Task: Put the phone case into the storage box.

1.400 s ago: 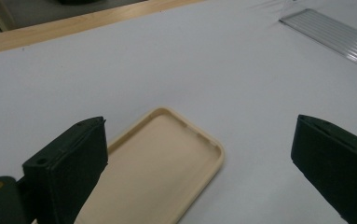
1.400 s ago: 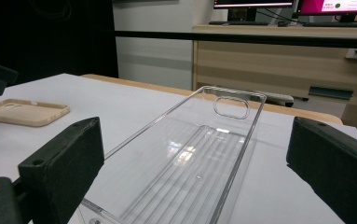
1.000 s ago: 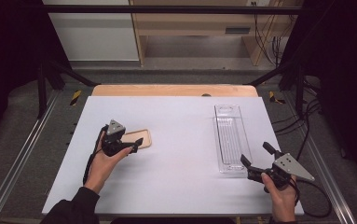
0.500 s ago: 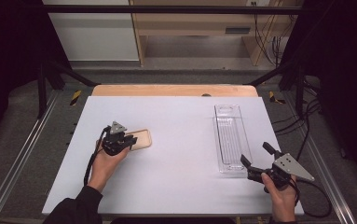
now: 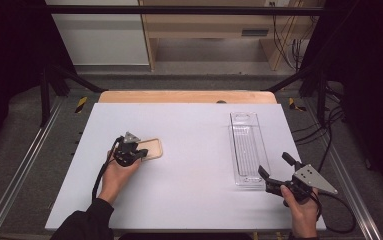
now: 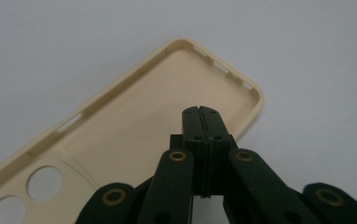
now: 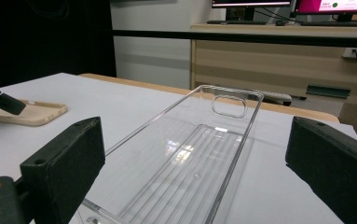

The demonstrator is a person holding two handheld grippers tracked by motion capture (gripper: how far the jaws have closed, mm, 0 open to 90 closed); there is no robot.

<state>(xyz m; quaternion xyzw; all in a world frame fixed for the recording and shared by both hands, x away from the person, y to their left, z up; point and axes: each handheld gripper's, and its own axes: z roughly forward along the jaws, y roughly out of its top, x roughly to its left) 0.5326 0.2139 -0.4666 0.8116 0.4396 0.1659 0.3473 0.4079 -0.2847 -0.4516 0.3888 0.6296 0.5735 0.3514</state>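
Observation:
A beige phone case [image 5: 152, 148] lies open side up on the left half of the white table [image 5: 194, 175]. My left gripper [image 5: 139, 152] is at the case's left end, tilted down onto it. In the left gripper view its jaws are pressed together, shut [image 6: 202, 111], with their tips over the inner face of the case [image 6: 134, 116]; nothing is between them. A clear plastic tray [image 5: 246, 145] lies lengthwise on the right. My right gripper [image 5: 275, 165] is at its near end, open wide. The tray [image 7: 204, 135] shows between its pads [image 7: 69, 154].
A wooden board [image 5: 186, 96] borders the table's far edge. Metal frame rails [image 5: 19, 175] run along both sides and cables [image 5: 329, 135] hang at the right. In the right gripper view the case [image 7: 31, 114] lies far left with the left gripper's tip [image 7: 3, 102] on it.
The left hand has turned and the left gripper has drawn back slightly toward the case's left end, tipping down. The right gripper and tray have stayed put.

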